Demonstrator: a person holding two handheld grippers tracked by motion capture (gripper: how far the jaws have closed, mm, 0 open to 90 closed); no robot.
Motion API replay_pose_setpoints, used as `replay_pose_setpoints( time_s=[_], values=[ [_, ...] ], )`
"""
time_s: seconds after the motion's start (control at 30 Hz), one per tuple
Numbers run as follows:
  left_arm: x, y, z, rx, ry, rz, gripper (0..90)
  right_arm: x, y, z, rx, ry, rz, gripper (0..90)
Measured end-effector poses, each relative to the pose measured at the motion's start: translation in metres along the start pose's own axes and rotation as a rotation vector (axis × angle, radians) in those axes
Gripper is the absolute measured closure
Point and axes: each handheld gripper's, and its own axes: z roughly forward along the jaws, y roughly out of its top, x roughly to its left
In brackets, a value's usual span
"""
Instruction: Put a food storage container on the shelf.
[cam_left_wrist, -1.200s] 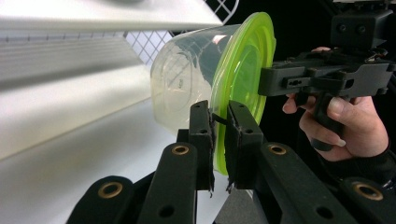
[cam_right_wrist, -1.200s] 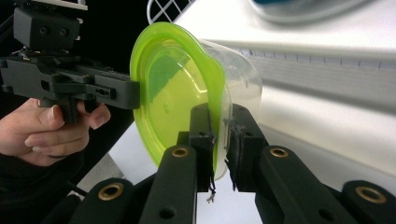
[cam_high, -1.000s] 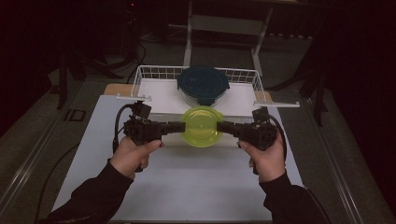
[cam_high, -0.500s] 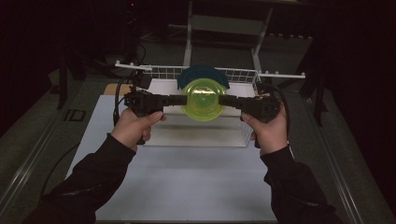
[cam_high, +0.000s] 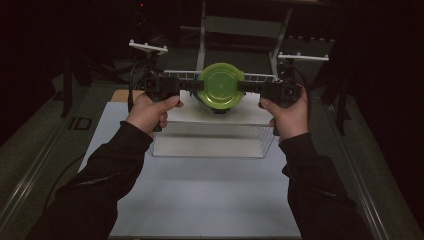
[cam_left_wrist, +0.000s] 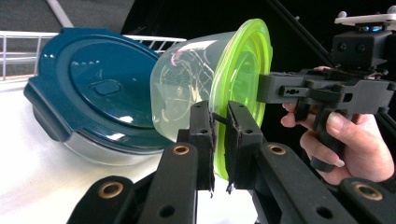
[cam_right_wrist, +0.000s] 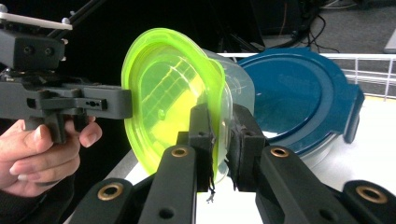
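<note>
Nearest the camera, two dark-sleeved forearms are reaching forward over the white tabletop (cam_high: 200, 195). Left gripper (cam_high: 192, 85) and right gripper (cam_high: 246, 86) are each clamping opposite edges of the round clear plastic container with lime-green lid (cam_high: 221, 86), jaws pinching the lid rim from either side. Container is hanging between them, tipped on its side, lid facing the person, its axis running front to back, both hands equally close. Just behind and below, the round dark-blue lidded container (cam_left_wrist: 93, 93) is sitting in the white wire basket (cam_high: 260, 78). Judgement: next move depends on lowering it forward beside the blue one.
</note>
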Motion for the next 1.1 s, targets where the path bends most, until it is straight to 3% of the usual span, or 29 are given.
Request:
replay_pose_setpoints(
  time_s=[0.27,0.43,0.57,1.1],
  values=[
    [0.010,0.012,0.009,0.012,0.017,-0.039,81.2,-0.009,0.011,0.010,0.014,-0.021,0.020,80.5],
    [0.011,0.014,0.012,0.020,0.024,-0.047,81.0,-0.016,0.014,0.013,0.030,-0.011,0.056,80.4],
    [0.016,0.014,0.014,0.012,0.021,-0.081,80.8,-0.018,0.015,0.017,0.027,-0.019,0.065,80.4],
    [0.025,0.025,0.023,-0.015,0.038,-0.103,78.4,-0.025,0.026,0.024,0.026,-0.042,0.111,79.1]
  ],
)
